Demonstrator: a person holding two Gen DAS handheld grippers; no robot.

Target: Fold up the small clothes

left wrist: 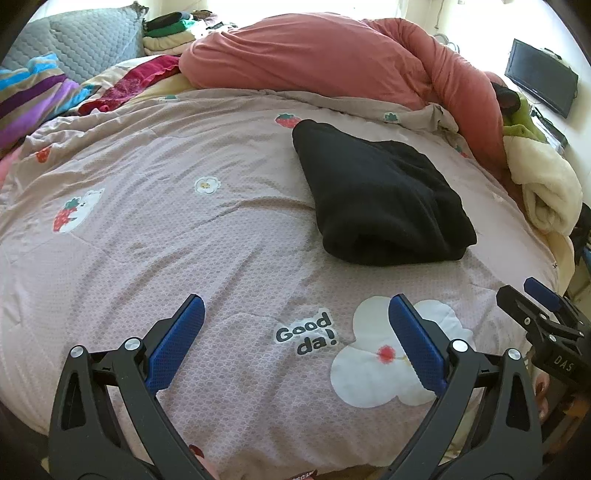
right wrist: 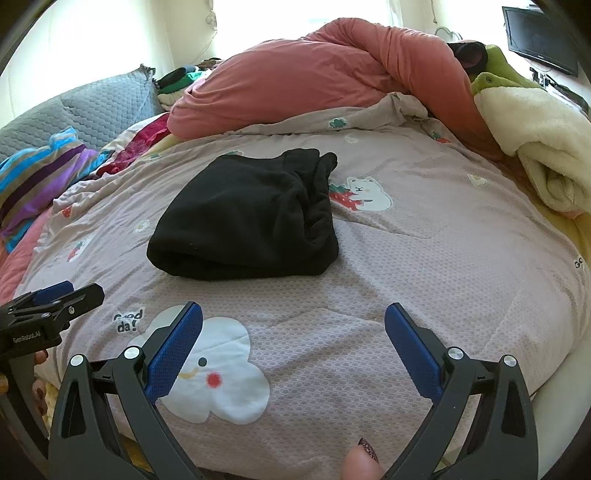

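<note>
A black fleece garment (left wrist: 380,199) lies folded into a compact bundle on the pinkish-grey printed quilt (left wrist: 184,258); it also shows in the right wrist view (right wrist: 247,218). My left gripper (left wrist: 295,306) is open and empty, held low over the quilt well in front of the garment. My right gripper (right wrist: 293,312) is open and empty, also in front of the garment and apart from it. The right gripper appears at the right edge of the left wrist view (left wrist: 535,310). The left gripper appears at the left edge of the right wrist view (right wrist: 55,299).
A bunched salmon duvet (left wrist: 332,62) lies at the back of the bed. A cream fleece blanket (left wrist: 546,192) is rolled at the right edge. A striped cloth (left wrist: 33,96), a grey quilted pillow (left wrist: 85,40) and stacked folded clothes (left wrist: 166,33) sit at the back left. A monitor (left wrist: 539,77) stands at the right.
</note>
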